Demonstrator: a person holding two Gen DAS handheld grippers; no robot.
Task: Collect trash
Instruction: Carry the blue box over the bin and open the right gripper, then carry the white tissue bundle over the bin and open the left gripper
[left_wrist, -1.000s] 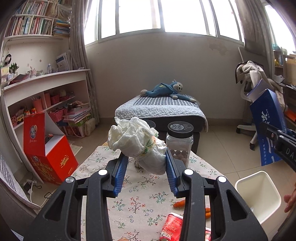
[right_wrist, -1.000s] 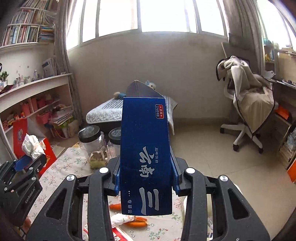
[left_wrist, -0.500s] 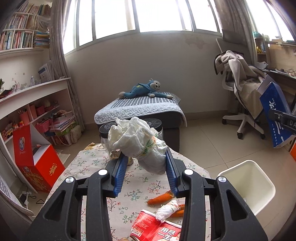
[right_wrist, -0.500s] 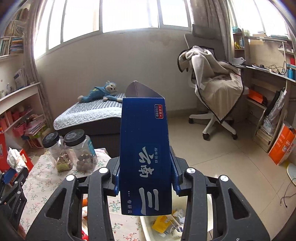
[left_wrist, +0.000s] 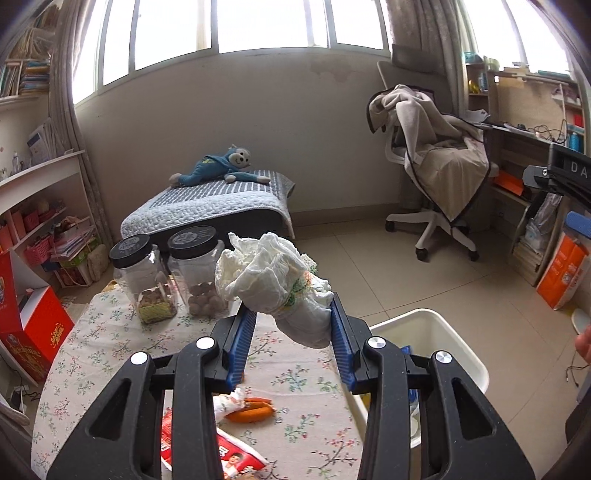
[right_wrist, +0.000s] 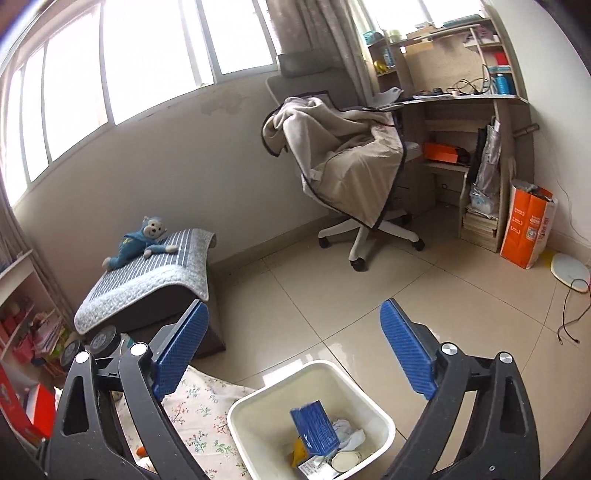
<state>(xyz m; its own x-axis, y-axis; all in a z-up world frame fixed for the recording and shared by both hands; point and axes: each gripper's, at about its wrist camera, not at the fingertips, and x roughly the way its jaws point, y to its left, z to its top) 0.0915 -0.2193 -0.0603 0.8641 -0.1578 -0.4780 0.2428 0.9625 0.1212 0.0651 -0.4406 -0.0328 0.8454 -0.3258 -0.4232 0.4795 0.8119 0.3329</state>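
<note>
Left wrist view: the left gripper (left_wrist: 291, 328) is clamped on a crumpled white diaper (left_wrist: 275, 286), held above the floral-clothed table (left_wrist: 110, 347). Two jars (left_wrist: 162, 273) stand at the table's far edge; carrots (left_wrist: 251, 410) and a red packet (left_wrist: 236, 456) lie near its front edge. The white bin (left_wrist: 461, 347) stands just off the table's right edge

Right wrist view: the right gripper (right_wrist: 295, 350) has just been opening; its jaws stand wide apart with nothing between them, over the bin (right_wrist: 258, 406). A blue box (right_wrist: 314, 428) lies inside among other trash

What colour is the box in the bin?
Blue. The box in the white bin shows best in the right wrist view.
</note>
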